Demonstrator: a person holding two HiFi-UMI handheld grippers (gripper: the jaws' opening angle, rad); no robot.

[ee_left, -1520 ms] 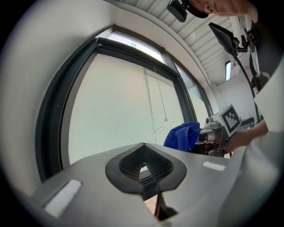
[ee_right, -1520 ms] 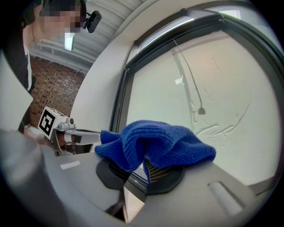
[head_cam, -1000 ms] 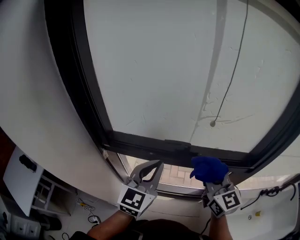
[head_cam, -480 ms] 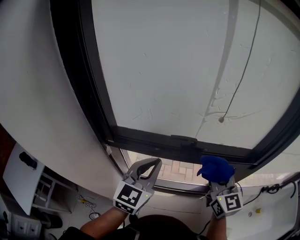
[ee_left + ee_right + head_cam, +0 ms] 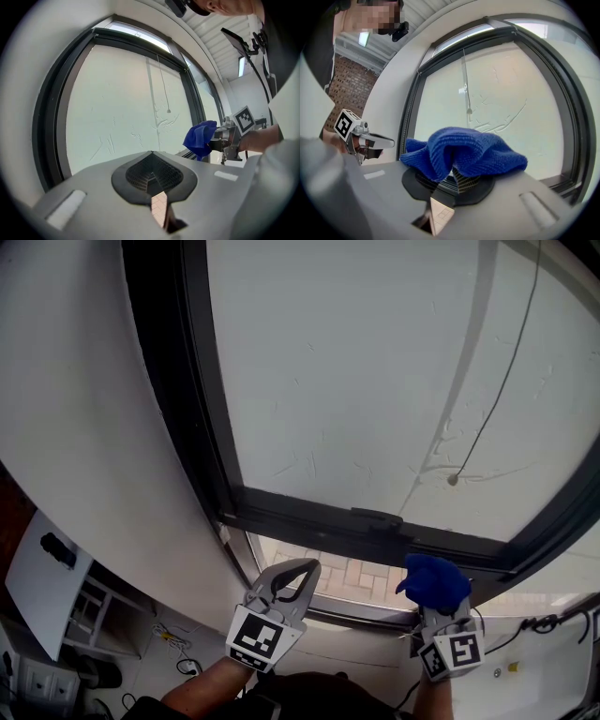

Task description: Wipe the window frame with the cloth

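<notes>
A bare workroom or lab: brick wall (image 5: 348,89), strip light (image 5: 364,38), floor cables (image 5: 174,650).

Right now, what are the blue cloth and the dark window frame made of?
The blue cloth looks like soft knitted microfibre: tiny ribbed loops and floppy folds show. The window frame seems coated metal, maybe plastic: dark, smooth, straight bars with a faint sheen.

Head view faces the window frame (image 5: 309,523) close up; both gripper views share that frame
</notes>
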